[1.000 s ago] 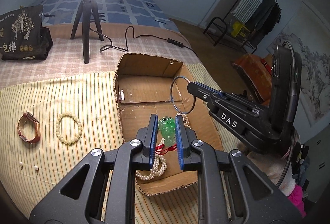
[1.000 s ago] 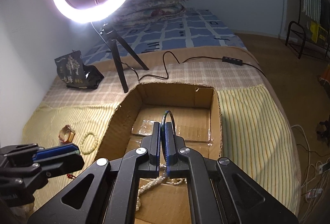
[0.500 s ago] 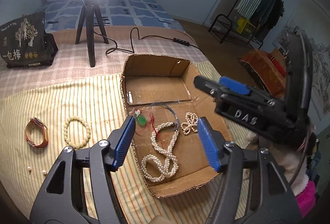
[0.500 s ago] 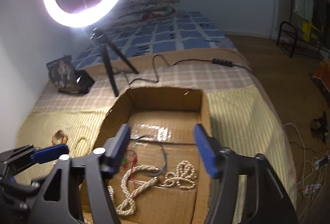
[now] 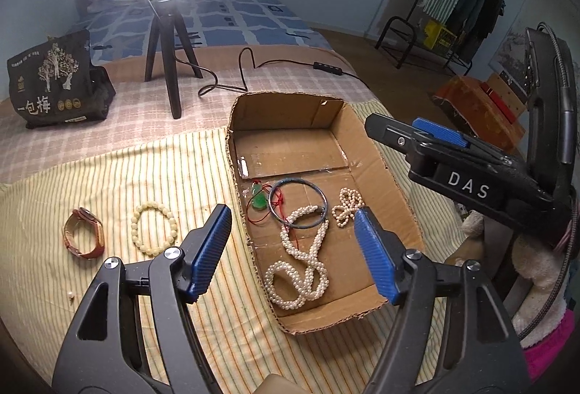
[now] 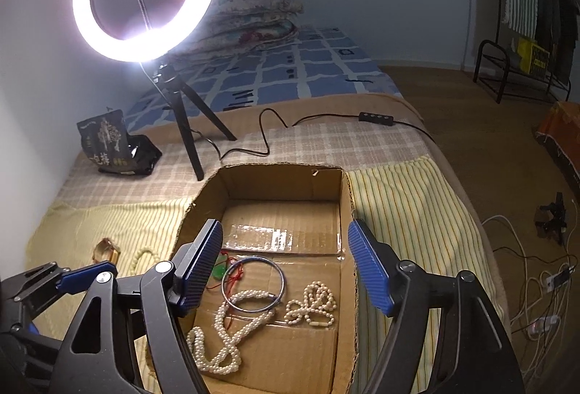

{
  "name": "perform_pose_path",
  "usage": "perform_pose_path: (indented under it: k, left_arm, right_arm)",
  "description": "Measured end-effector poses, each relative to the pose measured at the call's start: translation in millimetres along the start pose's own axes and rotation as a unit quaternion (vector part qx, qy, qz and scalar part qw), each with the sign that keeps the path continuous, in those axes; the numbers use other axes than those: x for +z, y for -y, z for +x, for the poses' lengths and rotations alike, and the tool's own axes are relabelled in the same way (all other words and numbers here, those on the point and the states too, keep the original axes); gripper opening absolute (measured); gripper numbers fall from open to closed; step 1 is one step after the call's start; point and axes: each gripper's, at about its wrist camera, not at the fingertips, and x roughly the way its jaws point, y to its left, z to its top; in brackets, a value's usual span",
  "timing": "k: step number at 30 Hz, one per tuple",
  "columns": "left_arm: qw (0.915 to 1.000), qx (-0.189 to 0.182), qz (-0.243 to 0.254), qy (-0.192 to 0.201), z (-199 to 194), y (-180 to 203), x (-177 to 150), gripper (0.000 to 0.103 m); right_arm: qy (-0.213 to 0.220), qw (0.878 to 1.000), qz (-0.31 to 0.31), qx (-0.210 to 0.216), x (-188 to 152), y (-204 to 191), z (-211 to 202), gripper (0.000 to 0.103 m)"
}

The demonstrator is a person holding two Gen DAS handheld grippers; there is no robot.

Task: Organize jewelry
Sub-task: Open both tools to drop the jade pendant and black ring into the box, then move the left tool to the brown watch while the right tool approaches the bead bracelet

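Black gripper (image 5: 417, 140), apparently lettered "DAS"

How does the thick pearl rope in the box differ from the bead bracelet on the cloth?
The thick pearl rope lies inside the cardboard box; the bead bracelet lies outside it on the striped cloth.
The rope is a long strand twisted into loops; the bracelet is one plain open ring.
The rope is woven of many tiny white pearls; the bracelet is a single row of larger cream beads.
Both lie flat, and neither gripper touches them.
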Motion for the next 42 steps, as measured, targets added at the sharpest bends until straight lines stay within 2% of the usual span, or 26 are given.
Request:
perform_pose_path:
  k: [8,22,27,35,42]
  left_arm:
    - [0.9997,0.015,0.016,0.010,-14.0,-1.1,-4.1,0.072]
    - [0.9983,0.045,0.022,0.029,-44.1,-32.2,-11.5,0.072]
    - [0.9968,0.063,0.014,0.047,-59.2,-60.6,-13.0,0.072]
    - [0.9921,0.103,-0.025,0.067,-85.4,-128.3,-13.2,0.072]
    - [0.9867,0.127,-0.077,0.064,-92.2,-186.1,-15.9,0.072]
  right_arm:
    - [0.005,1.000,-0.016,-0.006,-0.4,-10.3,-11.2,0.072]
    - [0.016,0.999,-0.029,-0.022,-1.9,-25.9,-30.9,0.072]
    - [0.025,0.999,-0.034,-0.022,-2.5,-36.4,-37.2,0.072]
    - [0.068,0.996,-0.050,-0.004,-9.1,-63.0,-46.1,0.072]
    - [0.043,0.994,-0.093,0.045,-19.6,-103.7,-36.1,0.072]
